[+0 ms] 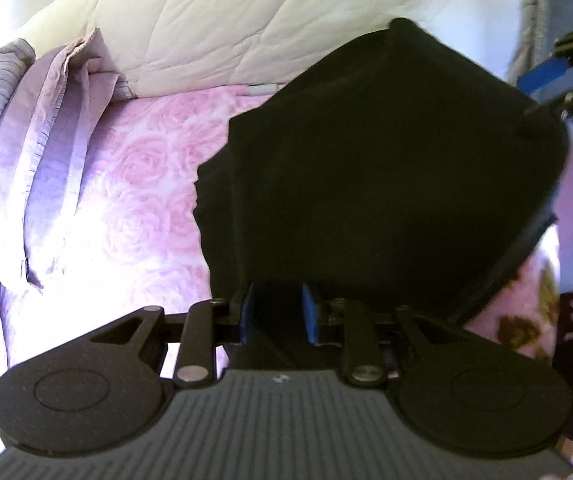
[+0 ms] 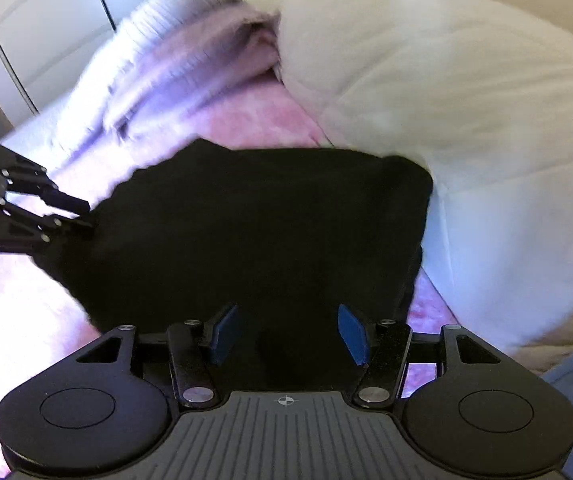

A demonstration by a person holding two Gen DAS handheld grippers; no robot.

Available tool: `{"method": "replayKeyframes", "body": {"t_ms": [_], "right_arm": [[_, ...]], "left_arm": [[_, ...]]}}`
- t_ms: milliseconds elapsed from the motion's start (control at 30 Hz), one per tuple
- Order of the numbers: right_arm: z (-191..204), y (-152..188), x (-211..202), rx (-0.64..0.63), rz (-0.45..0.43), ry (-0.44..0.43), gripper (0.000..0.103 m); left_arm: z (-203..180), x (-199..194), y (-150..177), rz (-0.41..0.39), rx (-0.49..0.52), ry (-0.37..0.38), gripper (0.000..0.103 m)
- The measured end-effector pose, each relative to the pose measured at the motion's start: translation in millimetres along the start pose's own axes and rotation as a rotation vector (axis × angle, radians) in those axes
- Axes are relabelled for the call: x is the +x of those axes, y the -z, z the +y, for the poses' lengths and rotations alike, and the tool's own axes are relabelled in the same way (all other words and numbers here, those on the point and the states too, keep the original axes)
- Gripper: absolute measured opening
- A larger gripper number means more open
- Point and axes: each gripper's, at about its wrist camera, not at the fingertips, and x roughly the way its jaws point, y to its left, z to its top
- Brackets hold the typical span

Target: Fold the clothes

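In the left wrist view, a lilac pillowcase (image 1: 42,148) lies crumpled at the far left on the pink rose-print blanket (image 1: 142,184), with a cream quilt (image 1: 246,20) bunched across the top. The black garment (image 1: 386,168) fills the middle and right of the frame, hanging in a broad sheet above the blanket. At the bottom centre the left gripper (image 1: 276,312) has its blue pads drawn fairly close, with black cloth running down between them; whether the pads truly press on it cannot be told, since the fabric is too dark to read. At the upper right edge the other gripper's tip reaches the garment's far edge.

In the right wrist view, the left gripper enters from the left edge and meets the garment's left side. The garment (image 2: 262,240) spans the centre, and the right gripper (image 2: 288,334) at the bottom has its pads spread wide, cloth lying between them without either pad clearly touching it. The quilt (image 2: 446,100) rises on the right.

The risk, as I judge it, is that one side slips free if the wide right jaws carry no real grip, letting the garment sag and fold askew. Its hanging edge could also drag on the quilt and bunch.
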Motion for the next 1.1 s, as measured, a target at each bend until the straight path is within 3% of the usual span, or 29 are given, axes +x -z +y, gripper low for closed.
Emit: {"method": "replayKeyframes", "body": {"t_ms": [133,233,367,600,767,833,1100], "right_arm": [[12,20,11,-0.041,0.067,0.016,0.06],[21,22,8,-0.04,0.072,0.063,0.065],[34,35,-21,0.003,-0.014,0.166,0.086],[88,99,-82,0.198,-0.099,0.3,0.088],[131,132,-113,0.309,-0.118,0.313,0.089],[145,137,-117,0.32,-0.1,0.327,0.089],[165,147,-123,0.379,-0.082,0.325,0.089]], "left_arm": [[-13,17,10,0.017,-0.021,-0.008,0.022],[-11,8,11,-0.014,-0.042,-0.029,0.022],[-8,-20,27,-0.103,-0.109,-0.055,0.057],[-28,-87,89,-0.236,-0.205,-0.015,0.087],[-40,-114,122,-0.23,-0.275,0.045,0.09],[-43,-120,128,-0.228,-0.297,0.059,0.096],[-66,-140,145,-0.21,-0.363,0.067,0.096]]}}
